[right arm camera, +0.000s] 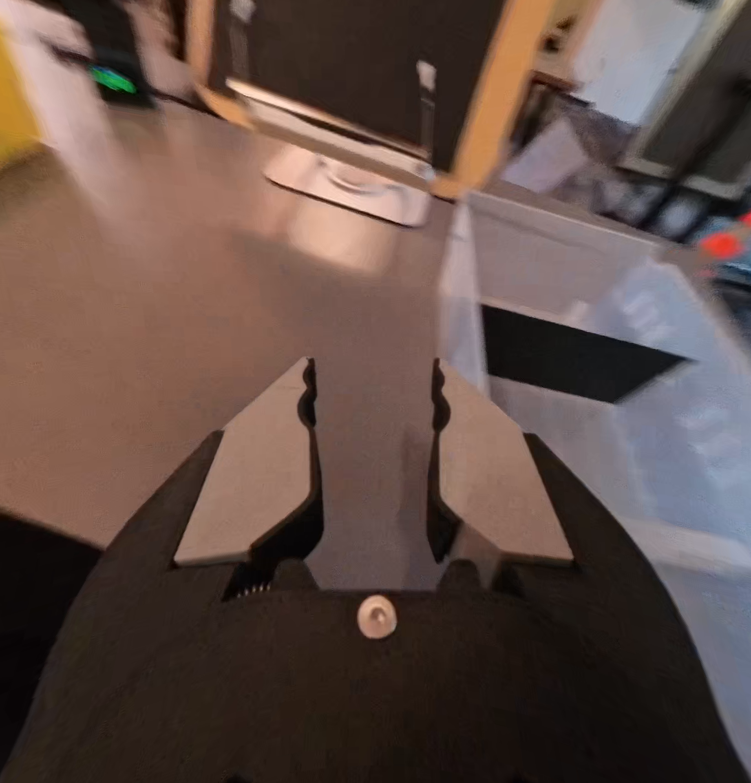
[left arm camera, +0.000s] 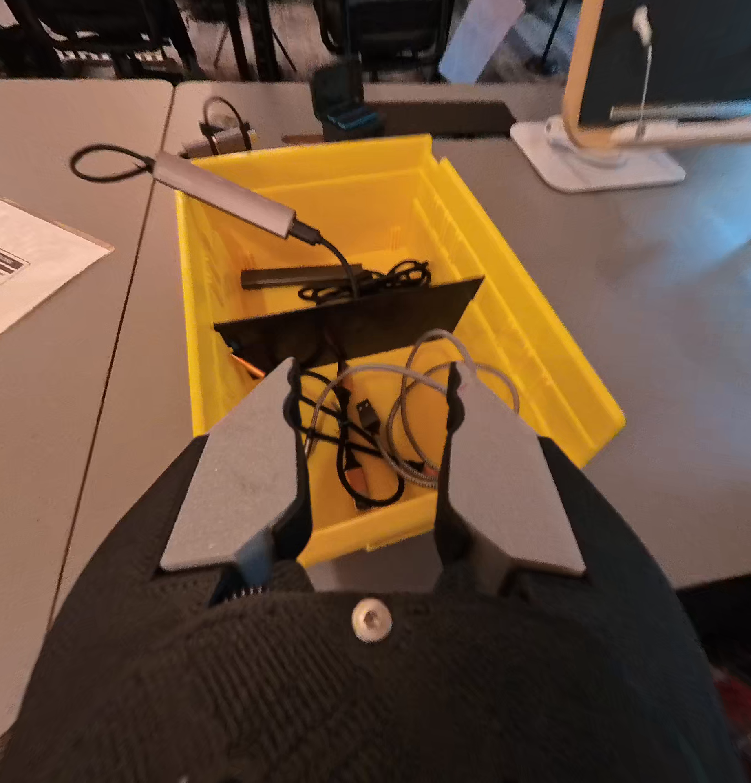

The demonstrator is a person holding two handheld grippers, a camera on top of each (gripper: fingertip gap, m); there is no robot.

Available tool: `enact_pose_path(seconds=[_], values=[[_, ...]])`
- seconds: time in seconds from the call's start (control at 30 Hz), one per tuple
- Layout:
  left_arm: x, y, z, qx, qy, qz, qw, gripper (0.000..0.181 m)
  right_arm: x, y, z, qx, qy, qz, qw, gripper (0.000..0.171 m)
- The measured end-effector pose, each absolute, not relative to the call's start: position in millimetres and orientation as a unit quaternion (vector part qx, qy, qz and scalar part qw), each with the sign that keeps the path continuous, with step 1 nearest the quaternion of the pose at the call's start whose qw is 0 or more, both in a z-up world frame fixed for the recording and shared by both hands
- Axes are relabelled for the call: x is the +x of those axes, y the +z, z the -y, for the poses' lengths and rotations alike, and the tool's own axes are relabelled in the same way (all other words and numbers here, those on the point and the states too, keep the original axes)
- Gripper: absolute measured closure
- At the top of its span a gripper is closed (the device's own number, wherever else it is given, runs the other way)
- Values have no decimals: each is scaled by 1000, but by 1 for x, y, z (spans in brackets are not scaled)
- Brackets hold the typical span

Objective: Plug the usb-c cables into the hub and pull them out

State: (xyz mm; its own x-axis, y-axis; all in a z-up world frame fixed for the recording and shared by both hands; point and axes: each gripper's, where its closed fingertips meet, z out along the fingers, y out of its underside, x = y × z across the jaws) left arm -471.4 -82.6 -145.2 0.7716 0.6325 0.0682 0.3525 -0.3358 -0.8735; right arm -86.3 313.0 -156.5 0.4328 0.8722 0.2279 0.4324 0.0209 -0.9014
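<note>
No writing can be read anywhere: the white sheet of paper [left arm camera: 30, 262] at the table's left edge carries a dark printed block, too blurred to make out.

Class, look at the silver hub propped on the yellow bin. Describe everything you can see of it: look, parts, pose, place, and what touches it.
The silver hub is a slim, long bar with a matte, metal-looking grey shell. It lies tilted across the far left corner of the yellow bin, one end out over the table, the other over the bin's far compartment. A thin black cable loop leaves its outer end; a black plug with cable sits in its inner end. No gripper touches it.
</note>
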Motion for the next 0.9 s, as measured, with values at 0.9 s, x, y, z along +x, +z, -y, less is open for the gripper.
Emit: enact_pose_path(seconds=[0.9], values=[[-655, -159, 22, -851, 214, 390, 279, 159, -291, -220, -206, -460, 364, 733, 345, 124]])
